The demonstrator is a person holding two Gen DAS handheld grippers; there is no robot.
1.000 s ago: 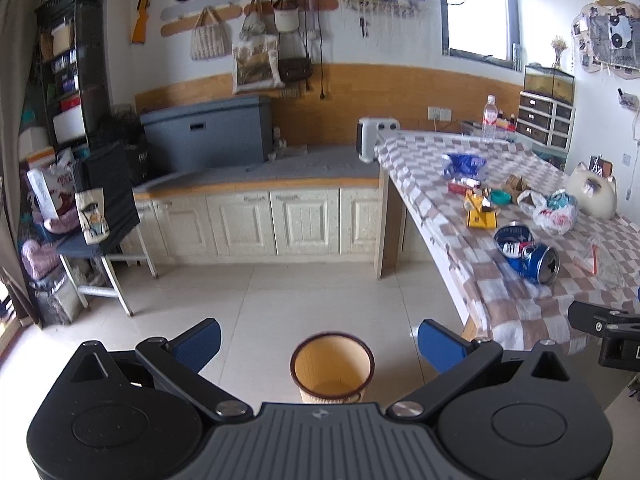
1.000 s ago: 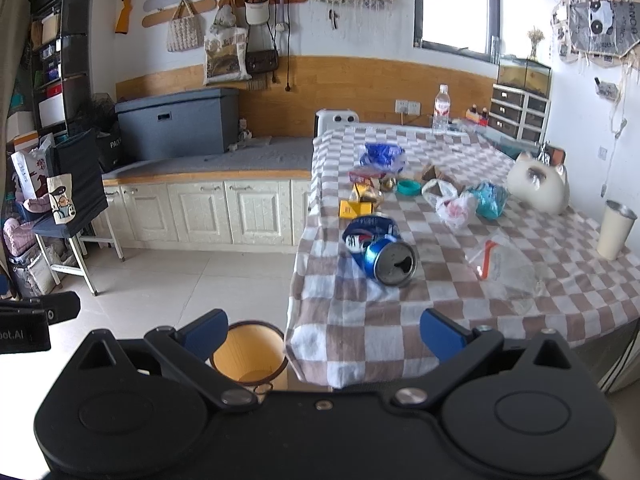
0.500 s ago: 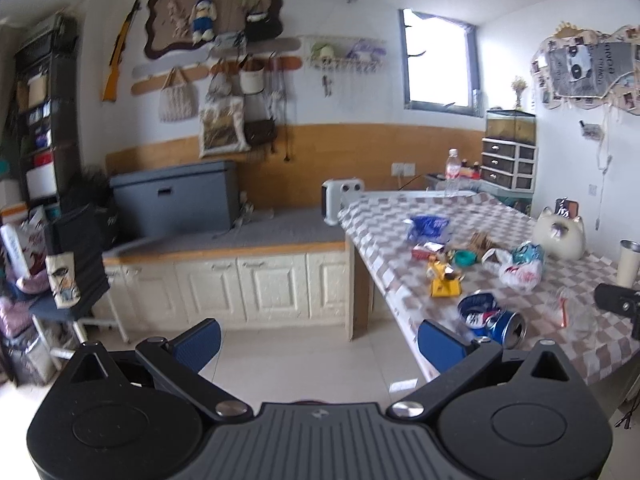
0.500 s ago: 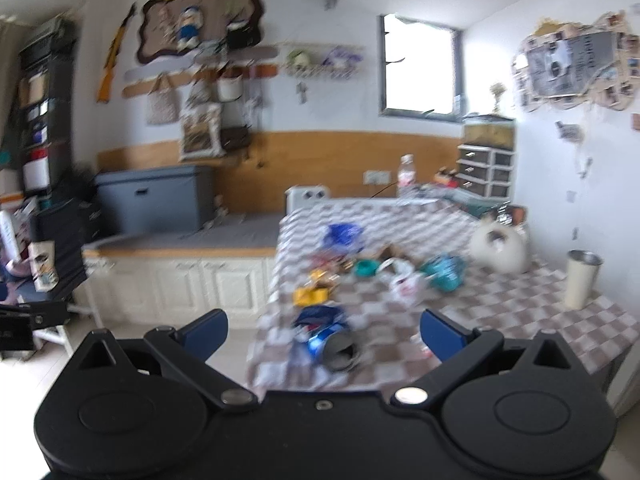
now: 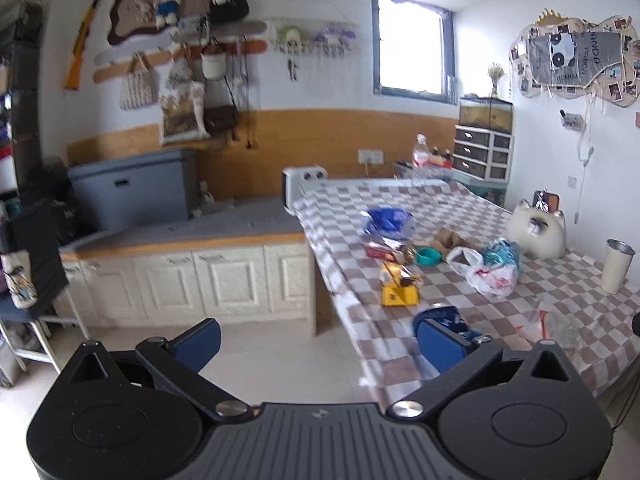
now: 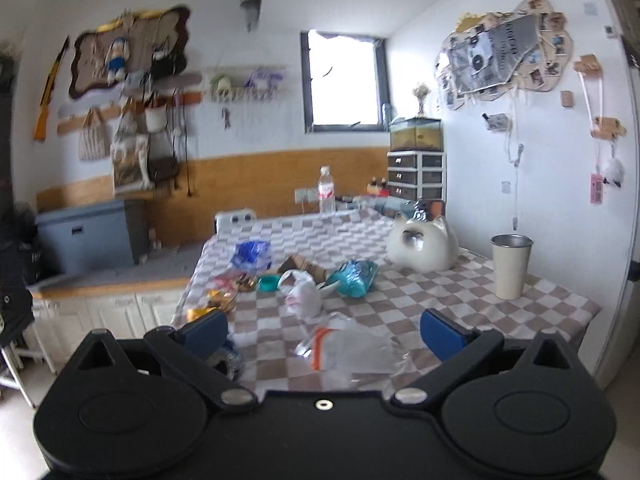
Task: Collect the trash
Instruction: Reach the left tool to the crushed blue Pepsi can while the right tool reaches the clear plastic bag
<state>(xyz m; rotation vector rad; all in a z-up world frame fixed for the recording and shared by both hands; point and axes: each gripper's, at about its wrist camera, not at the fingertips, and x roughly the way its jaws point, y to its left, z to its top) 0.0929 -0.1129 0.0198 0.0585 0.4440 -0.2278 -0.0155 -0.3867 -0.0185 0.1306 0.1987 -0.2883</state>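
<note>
While both tools gape empty, left tool [image 5: 318, 340], right tool [image 6: 324, 330], clear bag [image 6: 348, 346] on checkered table [image 6: 540, 300]

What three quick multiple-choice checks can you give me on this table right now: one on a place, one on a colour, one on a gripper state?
1. Where does the clear plastic bag lie?
A. on the floor
B. on the checked tablecloth, just ahead of the right gripper
C. inside the cup

2. What colour is the small box near the table's edge?
A. yellow
B. green
C. black

3. How do the jaws of the left gripper stand?
A. shut on a can
B. shut on nothing
C. open and holding nothing

Answers:
1 B, the right wrist view shows it flat on the cloth between the blue fingers.
2 A, its sides show plain yellow in the left wrist view.
3 C, the blue fingers stand wide apart with nothing gripped between them.
</note>
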